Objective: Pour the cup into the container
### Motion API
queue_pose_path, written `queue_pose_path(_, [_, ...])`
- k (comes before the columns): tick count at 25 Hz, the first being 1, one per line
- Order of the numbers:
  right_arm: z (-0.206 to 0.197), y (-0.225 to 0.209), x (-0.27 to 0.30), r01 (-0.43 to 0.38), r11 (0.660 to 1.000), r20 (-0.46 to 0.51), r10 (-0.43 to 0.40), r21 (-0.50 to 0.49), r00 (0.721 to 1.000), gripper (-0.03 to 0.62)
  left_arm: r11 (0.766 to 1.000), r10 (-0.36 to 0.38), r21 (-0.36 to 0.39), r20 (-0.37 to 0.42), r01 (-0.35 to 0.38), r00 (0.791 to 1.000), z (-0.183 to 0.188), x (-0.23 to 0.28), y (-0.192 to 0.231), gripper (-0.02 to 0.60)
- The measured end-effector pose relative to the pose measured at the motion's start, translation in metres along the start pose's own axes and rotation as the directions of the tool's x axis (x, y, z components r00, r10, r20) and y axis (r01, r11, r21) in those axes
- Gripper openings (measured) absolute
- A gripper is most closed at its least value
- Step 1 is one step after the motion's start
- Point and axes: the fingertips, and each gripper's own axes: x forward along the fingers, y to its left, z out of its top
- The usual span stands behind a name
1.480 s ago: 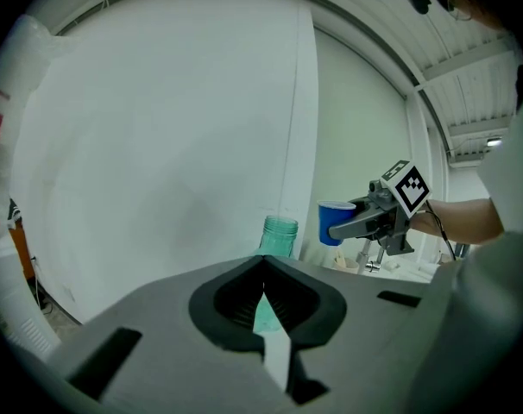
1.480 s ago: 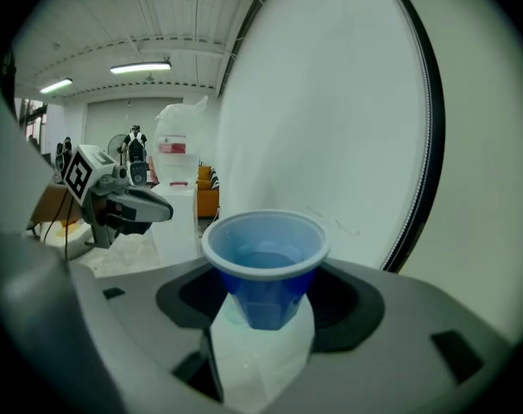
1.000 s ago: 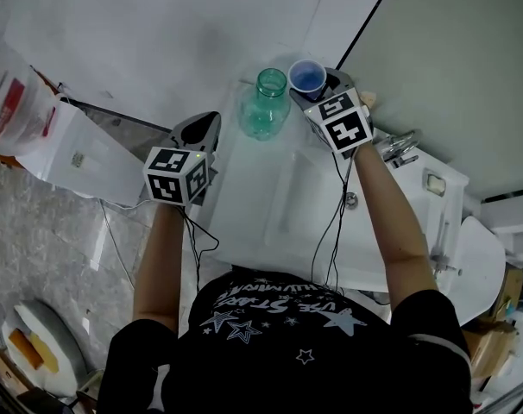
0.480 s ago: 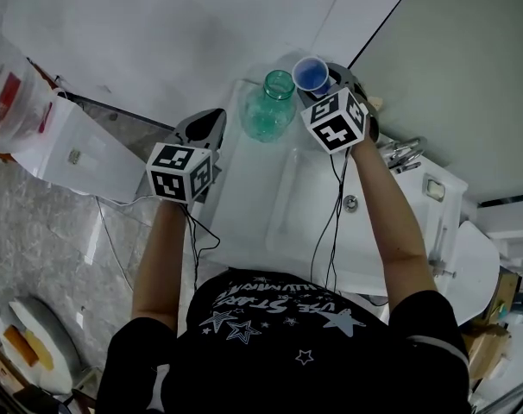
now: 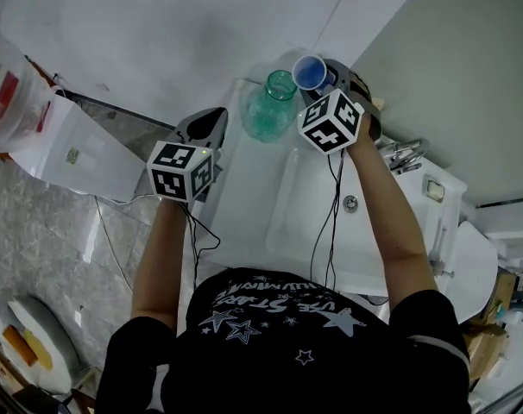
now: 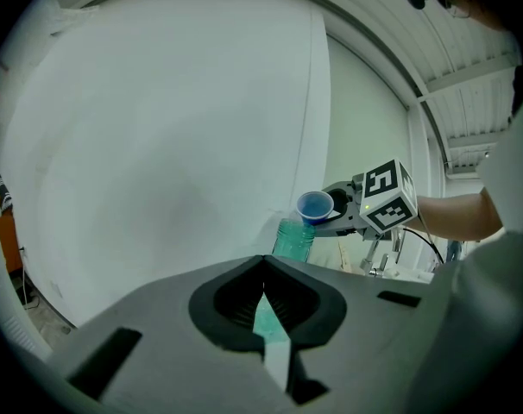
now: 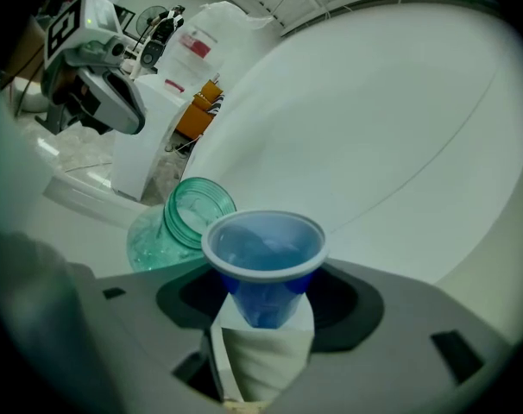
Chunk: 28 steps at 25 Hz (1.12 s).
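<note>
Blue cup [image 7: 263,253], clenched in right fingers [image 7: 274,356], sits just beside the mouth of the jar [image 7: 179,222]; it has rolled toward it since a second ago. Left fingers [image 6: 274,352] closed, empty. Pour judged beginning.

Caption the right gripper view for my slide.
Right claw holds a blue cup beside the green jar's open mouth.

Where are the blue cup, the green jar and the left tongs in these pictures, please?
blue cup [image 7: 266,296]: right gripper view, its blue side wall.
green jar [image 5: 265,116]: head view, its glass body.
left tongs [image 5: 215,117]: head view, its closed tips.
</note>
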Motion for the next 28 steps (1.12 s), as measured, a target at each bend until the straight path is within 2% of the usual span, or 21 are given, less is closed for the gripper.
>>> queue_pose_path(11, [0.0029,-0.0041,0.0025,0.065,0.991,-0.009,-0.067,-0.116,0.998,0.278,1.000,-0.007,-0.019,0.010,0.007,1.000,0.0012,-0.0006,-0.0011,0.011])
queue_pose_path(28, [0.0061,-0.0090,0.0070,0.129,0.956,0.000,-0.134,-0.262,0.991,0.278,0.999,0.004,-0.034,0.021,-0.003,1.000,-0.0009,0.0030,-0.0003,0.011])
